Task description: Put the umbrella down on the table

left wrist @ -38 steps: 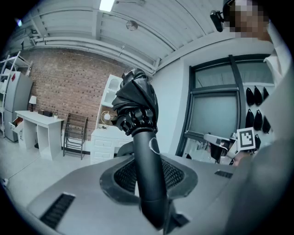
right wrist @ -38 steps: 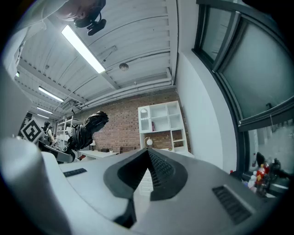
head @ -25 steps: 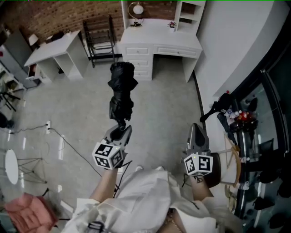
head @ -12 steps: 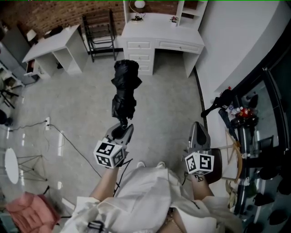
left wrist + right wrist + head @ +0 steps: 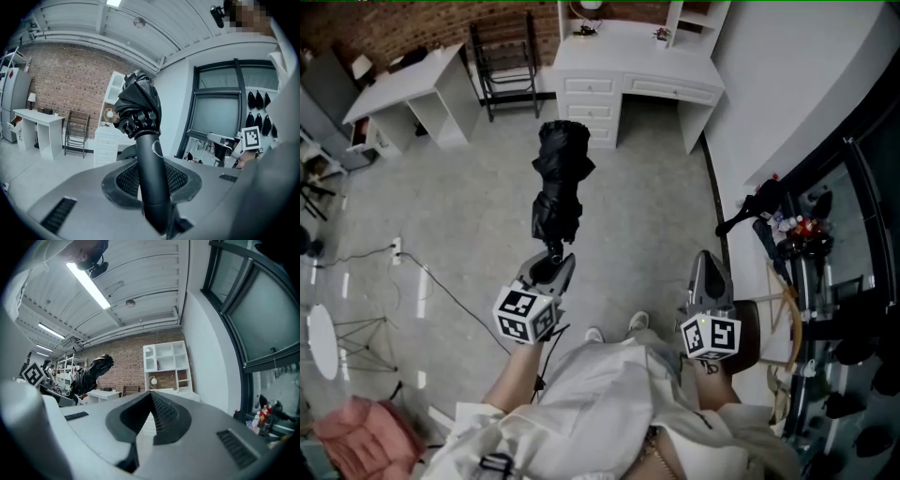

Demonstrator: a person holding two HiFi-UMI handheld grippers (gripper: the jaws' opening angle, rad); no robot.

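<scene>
Shoes [image 5: 638, 322] forward, umbrella [image 5: 560, 178] over grey floor [image 5: 441, 206]

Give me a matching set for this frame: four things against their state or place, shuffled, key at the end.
Things:
1. umbrella
2. left gripper
3. right gripper
4. white desk with drawers

States or places:
A. jaws together, nothing between them
B. black, folded, held out over the floor
C. stands by the brick wall
D. clamped on the handle

Pairs: 1-B, 2-D, 3-A, 4-C
</scene>
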